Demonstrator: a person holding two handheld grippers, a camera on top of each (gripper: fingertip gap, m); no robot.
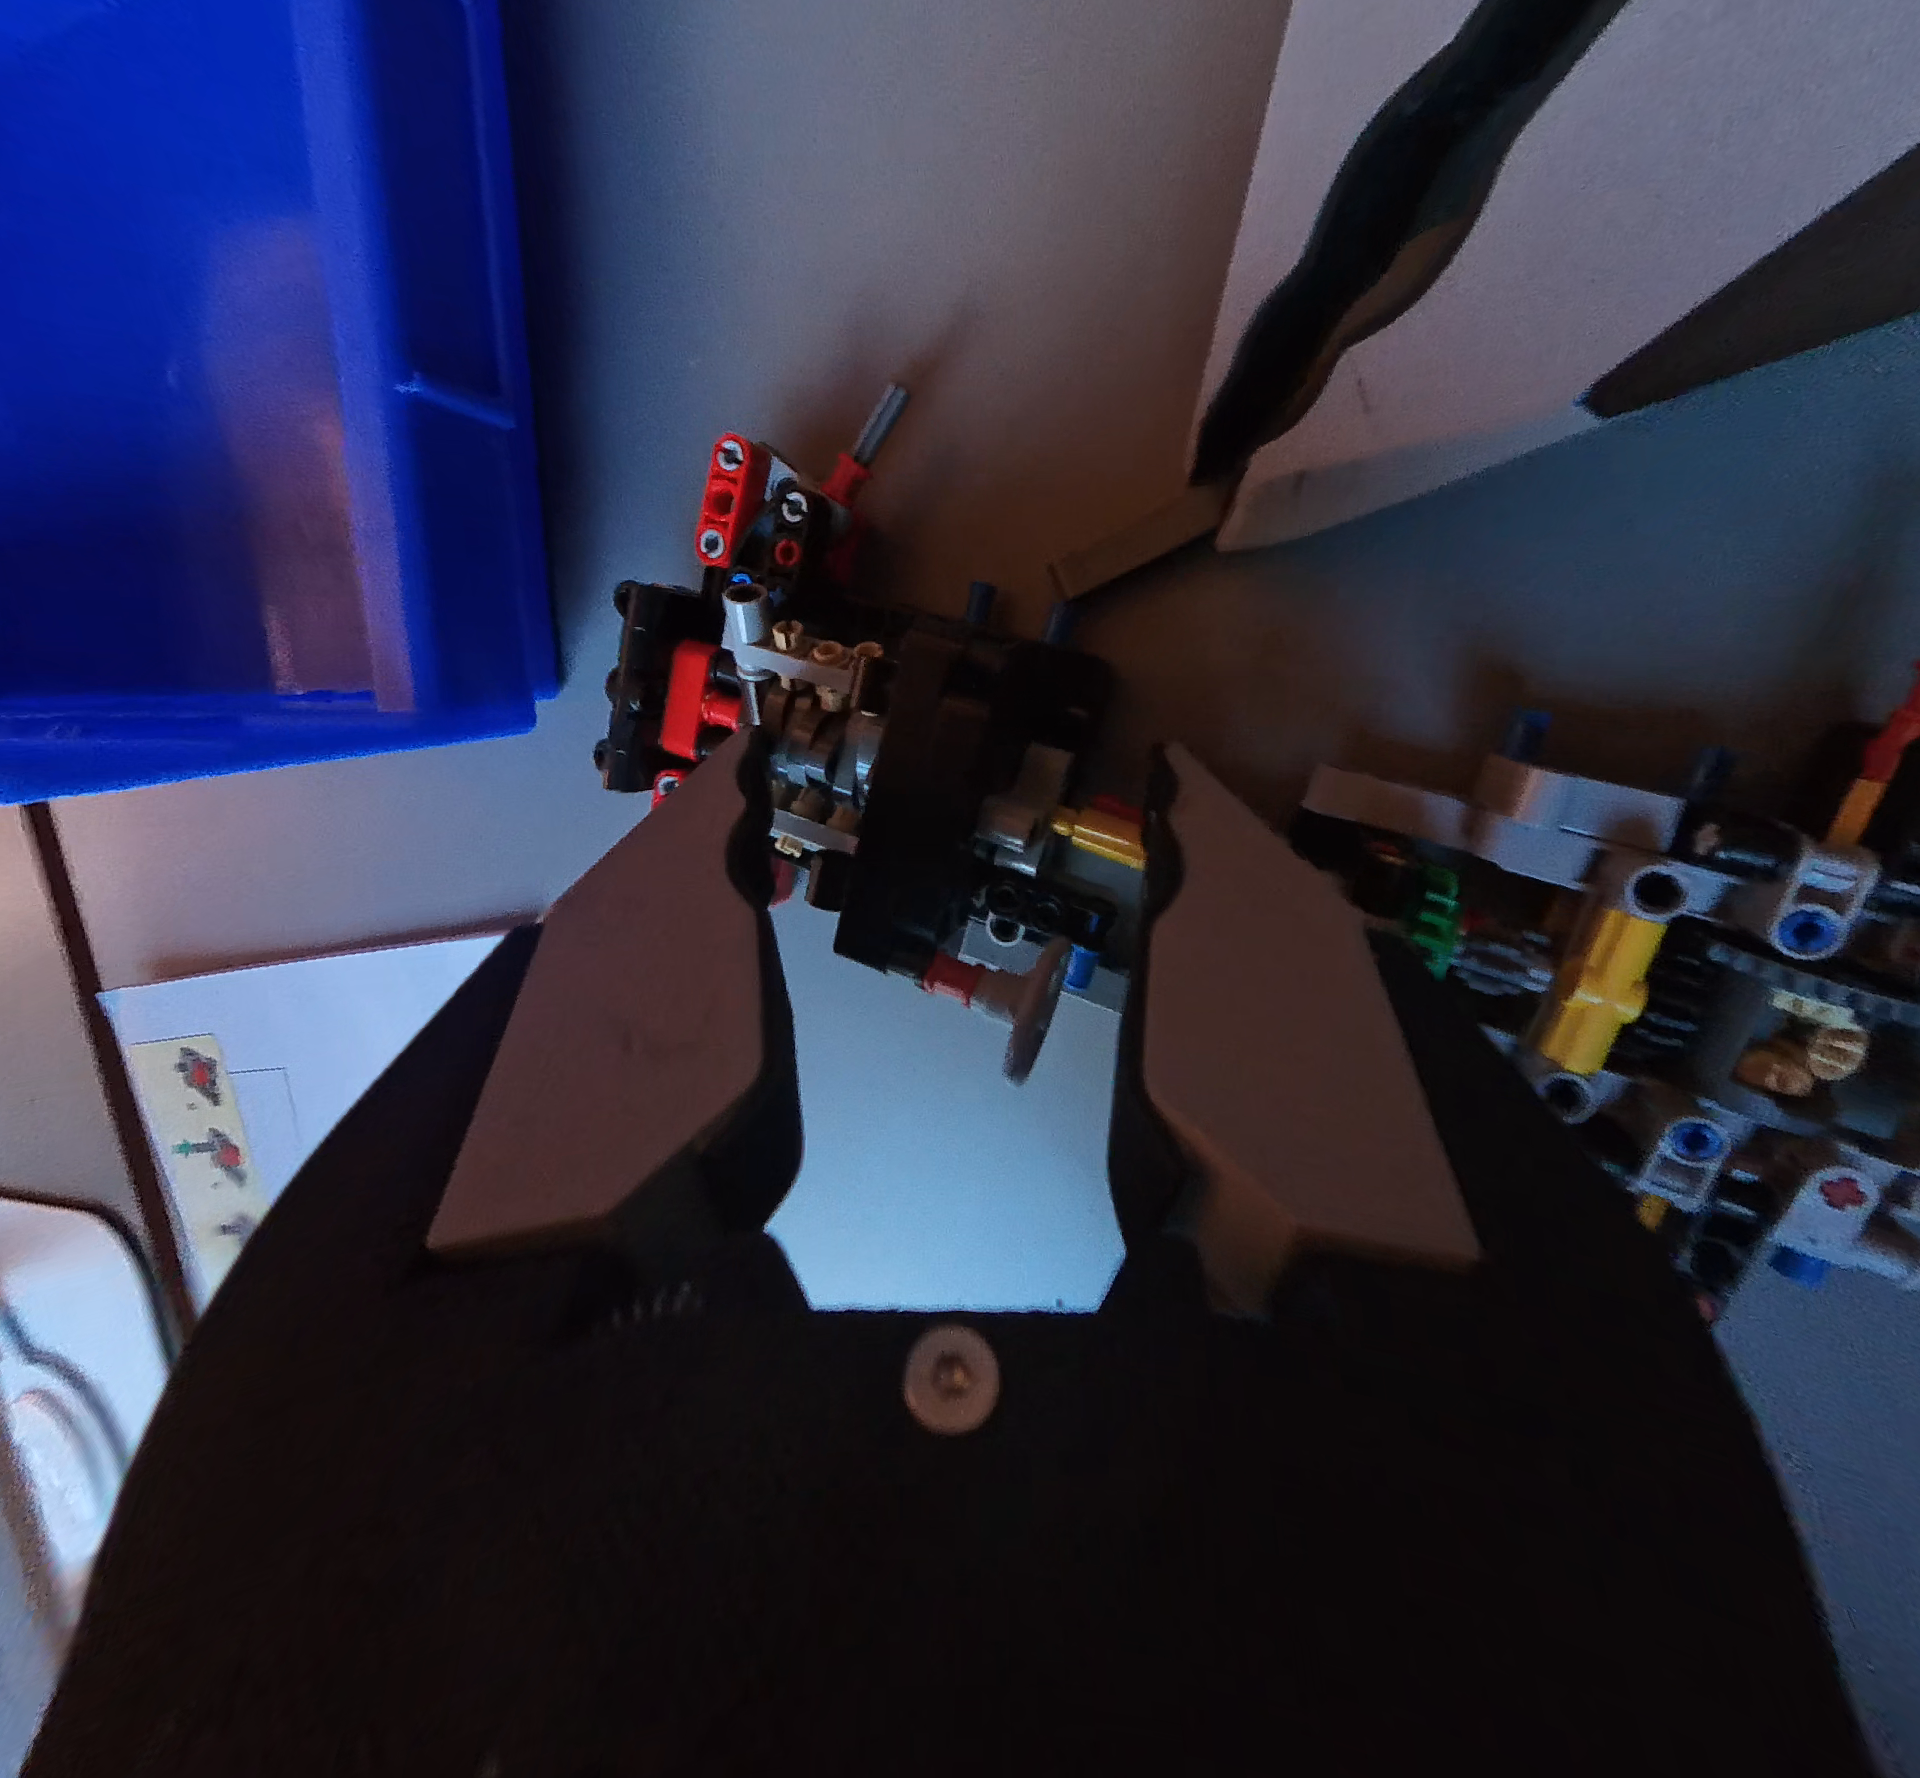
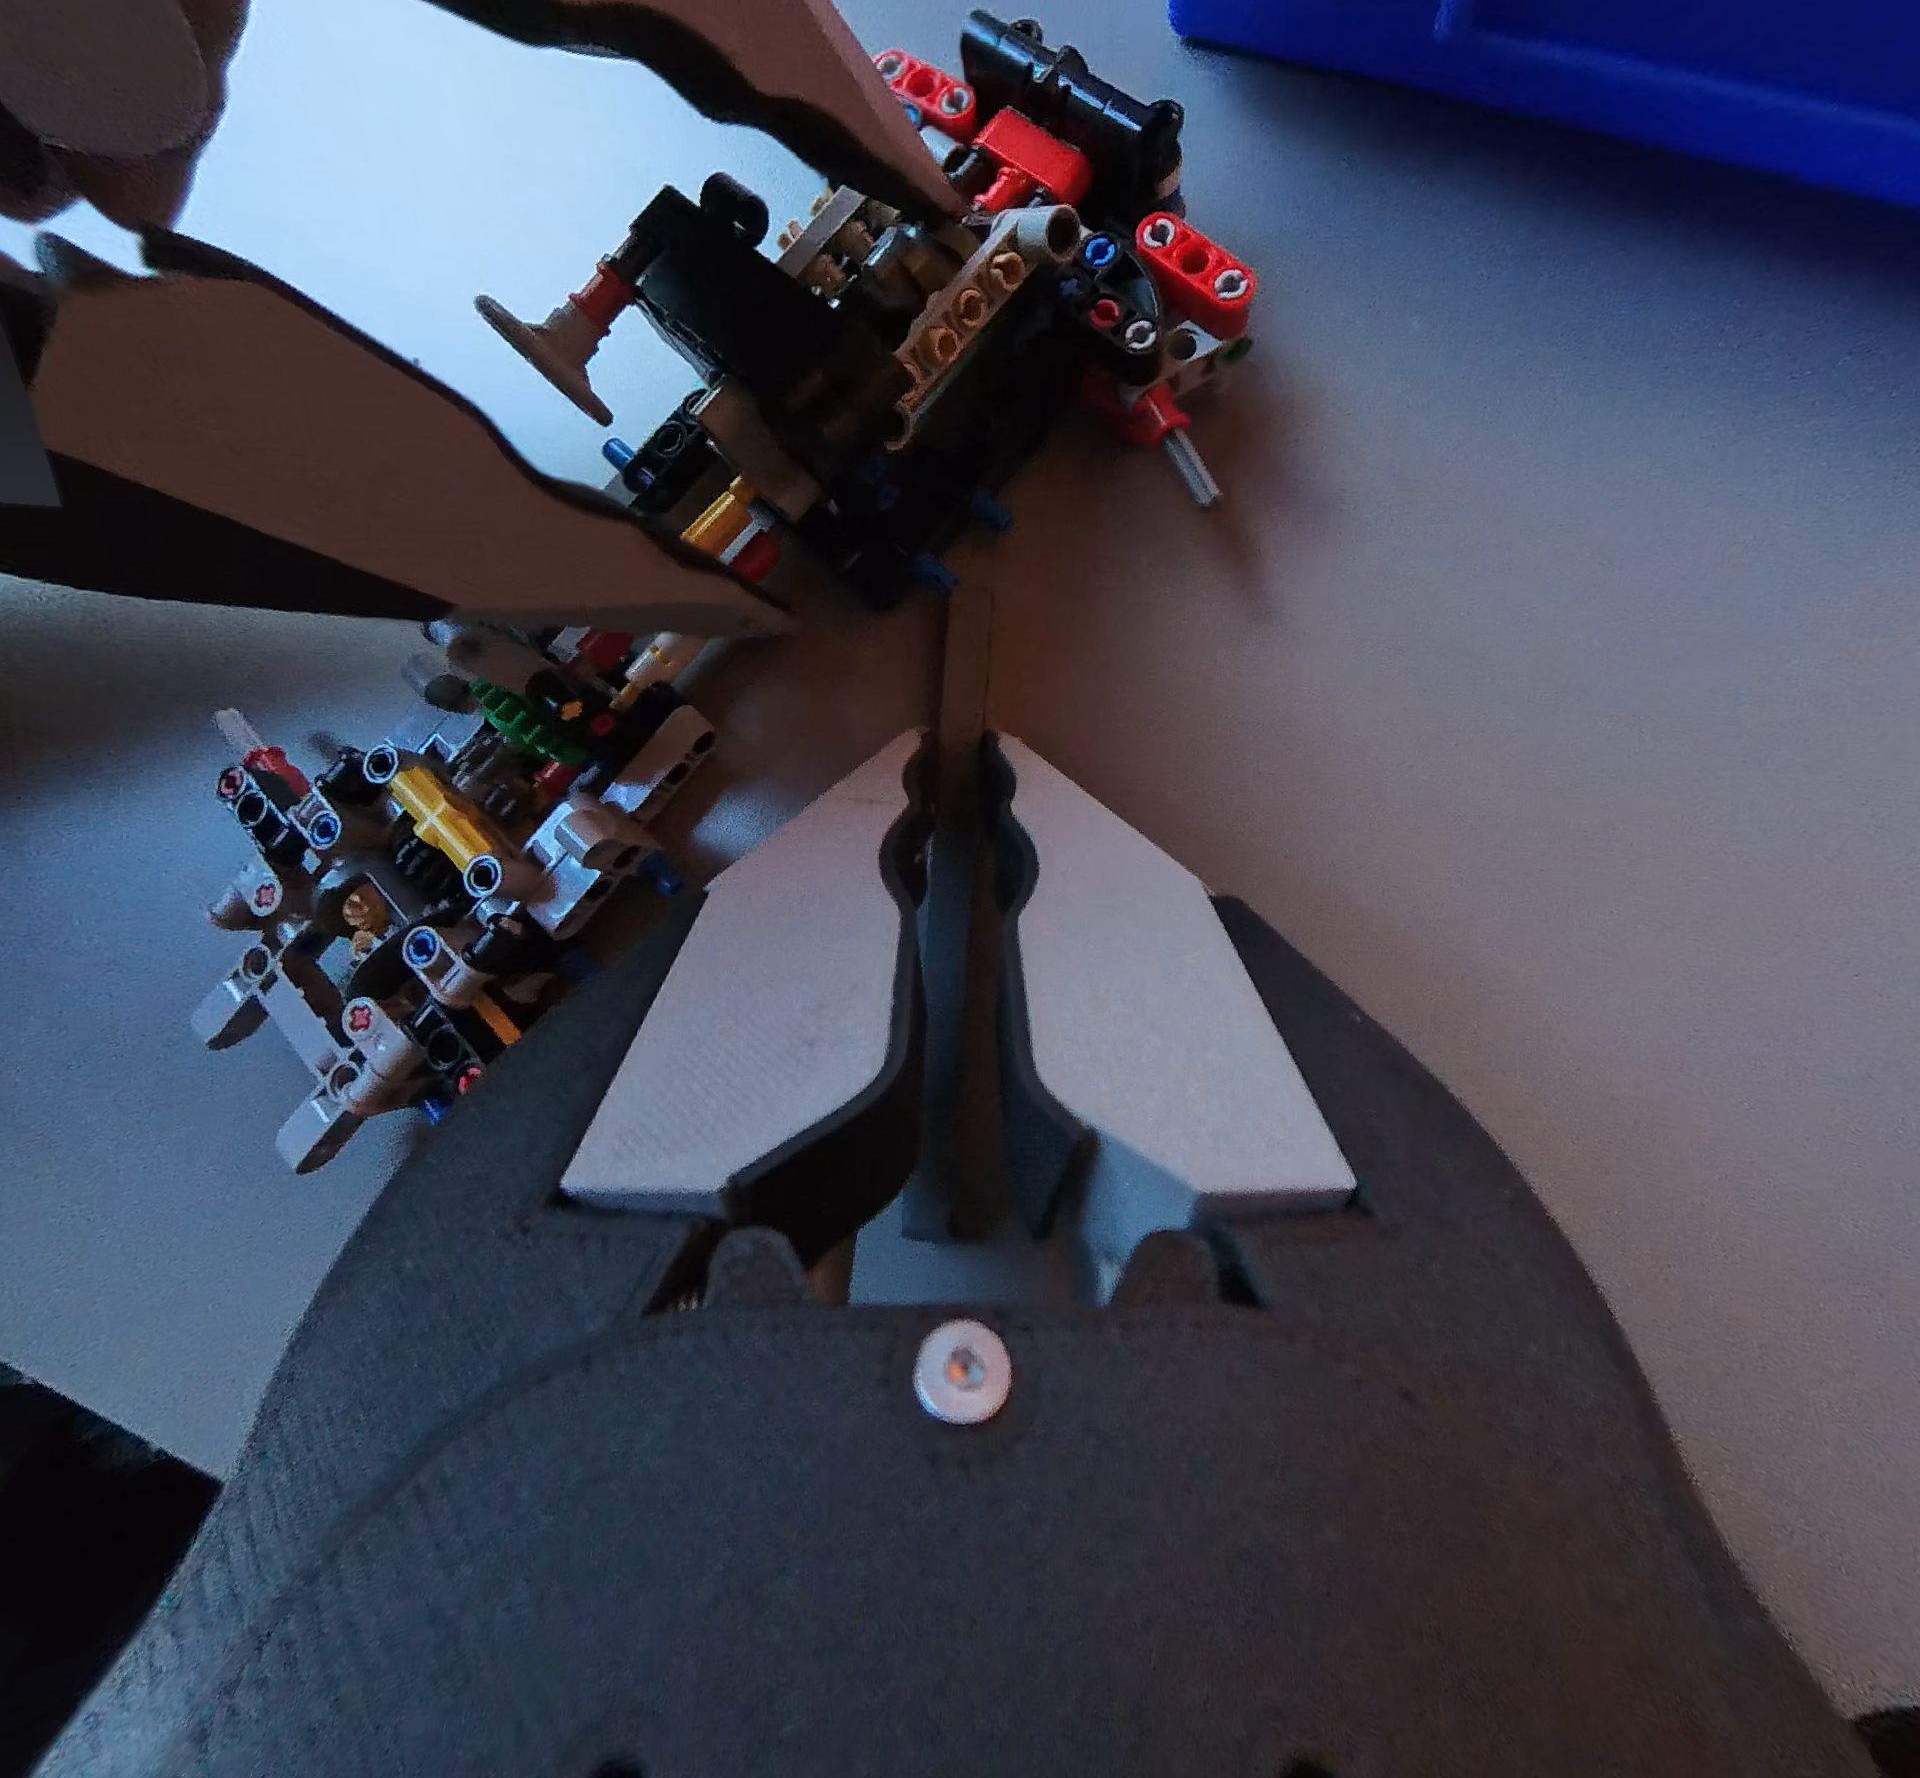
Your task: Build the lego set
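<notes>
Left gripper (image 1: 951, 824) jaws spread wide, right gripper (image 2: 958, 752) seemingly pinched on a thin strip.

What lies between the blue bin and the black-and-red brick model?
Nothing: only a bare stretch of grey table separates the blue bin from the brick model. Both the left and right wrist views show it.
</notes>
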